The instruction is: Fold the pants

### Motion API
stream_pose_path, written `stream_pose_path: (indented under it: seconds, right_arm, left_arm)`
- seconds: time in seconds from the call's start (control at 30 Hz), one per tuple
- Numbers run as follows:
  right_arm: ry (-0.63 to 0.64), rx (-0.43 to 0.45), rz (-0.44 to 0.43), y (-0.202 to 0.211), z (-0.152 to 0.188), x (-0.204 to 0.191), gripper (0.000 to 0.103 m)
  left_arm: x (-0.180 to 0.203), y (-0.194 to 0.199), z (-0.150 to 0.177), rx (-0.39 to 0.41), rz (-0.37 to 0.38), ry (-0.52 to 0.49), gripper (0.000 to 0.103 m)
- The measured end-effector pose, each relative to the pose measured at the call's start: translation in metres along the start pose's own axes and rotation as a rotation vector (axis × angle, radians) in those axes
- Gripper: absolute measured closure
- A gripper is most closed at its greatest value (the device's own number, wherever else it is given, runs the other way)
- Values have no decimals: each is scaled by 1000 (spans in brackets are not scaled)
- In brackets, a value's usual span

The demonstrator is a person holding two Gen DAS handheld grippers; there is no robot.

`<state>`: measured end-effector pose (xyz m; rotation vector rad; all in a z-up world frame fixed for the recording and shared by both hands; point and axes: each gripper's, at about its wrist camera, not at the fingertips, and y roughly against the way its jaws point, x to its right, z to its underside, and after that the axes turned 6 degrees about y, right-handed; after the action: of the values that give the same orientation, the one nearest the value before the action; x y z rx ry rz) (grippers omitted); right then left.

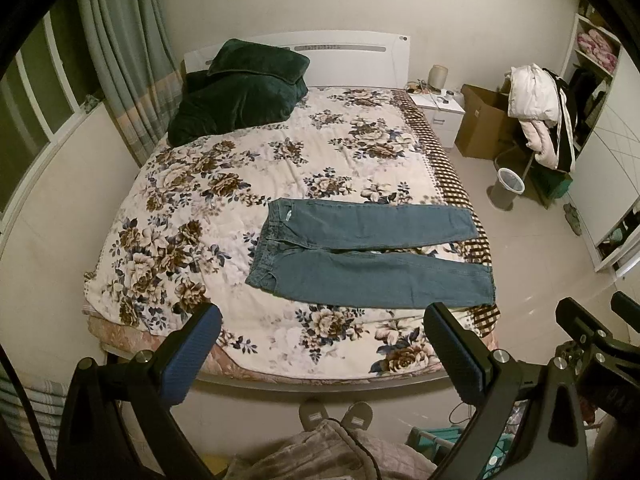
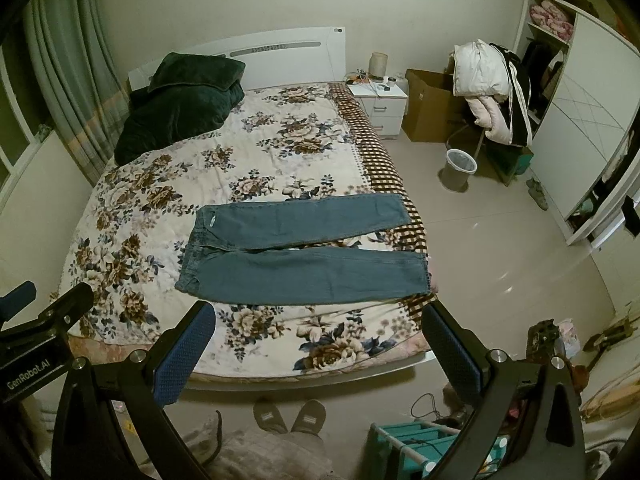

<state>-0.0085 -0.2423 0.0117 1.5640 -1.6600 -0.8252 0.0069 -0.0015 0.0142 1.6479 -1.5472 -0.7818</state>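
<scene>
Blue jeans [image 1: 368, 256] lie flat on the floral bed cover [image 1: 240, 184], waistband to the left, both legs stretched right to the bed's edge, slightly apart. They also show in the right wrist view [image 2: 304, 252]. My left gripper [image 1: 320, 320] is open and empty, held high above the bed's foot, well short of the jeans. My right gripper [image 2: 316, 320] is open and empty, at a similar height beside the left one. The right gripper's fingers [image 1: 580, 324] show at the far right of the left wrist view.
A dark green blanket [image 1: 240, 96] is piled at the bed's head. A white nightstand [image 2: 380, 104], cardboard box [image 2: 428, 108], clothes-laden chair [image 2: 492, 92] and waste bin [image 2: 460, 168] stand right of the bed. Slippers [image 2: 288, 416] and a teal rack [image 2: 416, 440] are below.
</scene>
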Motion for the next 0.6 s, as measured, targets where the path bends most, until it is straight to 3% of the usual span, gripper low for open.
stream_pose_path:
  seconds: [0.6]
  right_arm:
    - [0, 4, -7, 6, -5, -1, 0]
  left_arm:
    - [-1, 2, -6, 3, 0, 0, 0]
